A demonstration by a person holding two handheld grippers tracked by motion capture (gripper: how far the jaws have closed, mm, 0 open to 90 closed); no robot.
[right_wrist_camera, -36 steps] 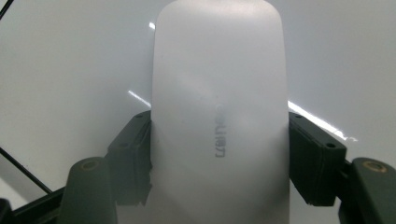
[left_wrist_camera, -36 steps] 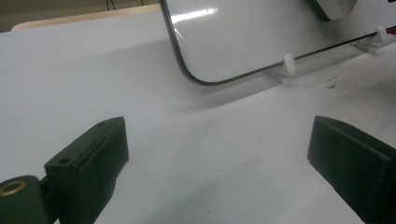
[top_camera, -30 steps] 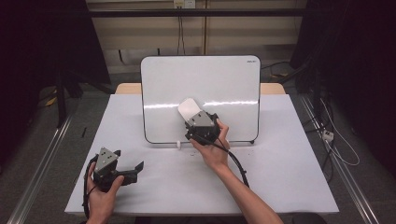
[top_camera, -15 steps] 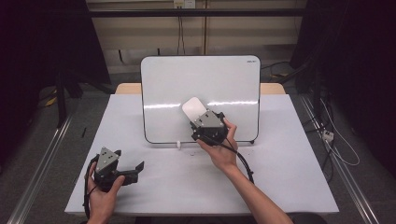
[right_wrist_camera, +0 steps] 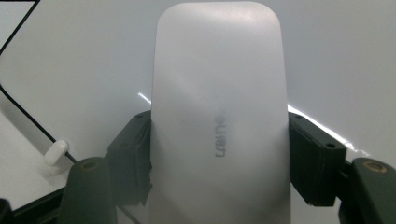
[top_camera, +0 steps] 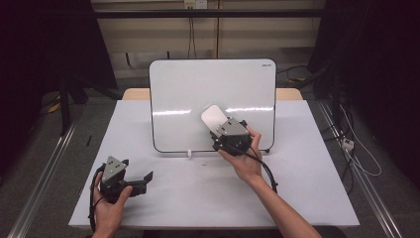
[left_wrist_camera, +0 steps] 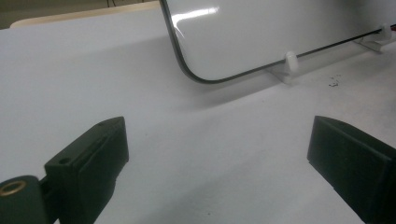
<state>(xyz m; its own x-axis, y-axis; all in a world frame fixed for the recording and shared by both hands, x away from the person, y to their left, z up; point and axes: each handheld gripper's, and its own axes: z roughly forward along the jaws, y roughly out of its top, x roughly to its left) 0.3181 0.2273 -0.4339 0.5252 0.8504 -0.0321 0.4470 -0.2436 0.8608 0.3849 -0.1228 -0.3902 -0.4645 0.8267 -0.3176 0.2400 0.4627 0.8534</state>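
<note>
A white whiteboard [top_camera: 198, 94] with a thin dark rim stands upright on small feet at the back of the white table [top_camera: 297, 198]. My right gripper [top_camera: 217, 128] is shut on a white, rounded eraser [top_camera: 211, 118] and holds it against the lower middle of the board. In the right gripper view the eraser [right_wrist_camera: 219, 116] stands between both black jaws, with the board [right_wrist_camera: 93, 56] close behind it. My left gripper [top_camera: 142, 181] rests low at the table's front left, held in a hand. Its jaws stand wide apart over bare tabletop in the left gripper view [left_wrist_camera: 219, 158].
A small white foot clip [top_camera: 189, 153] holds the board's lower edge; it shows as a white peg [left_wrist_camera: 290, 60] in the left gripper view. A few dark specks [left_wrist_camera: 333, 83] lie on the table near it. Dark curtains and cables surround the table.
My right hand has slid the eraser to the right along the board's lower part. The left gripper has stayed where it was.
</note>
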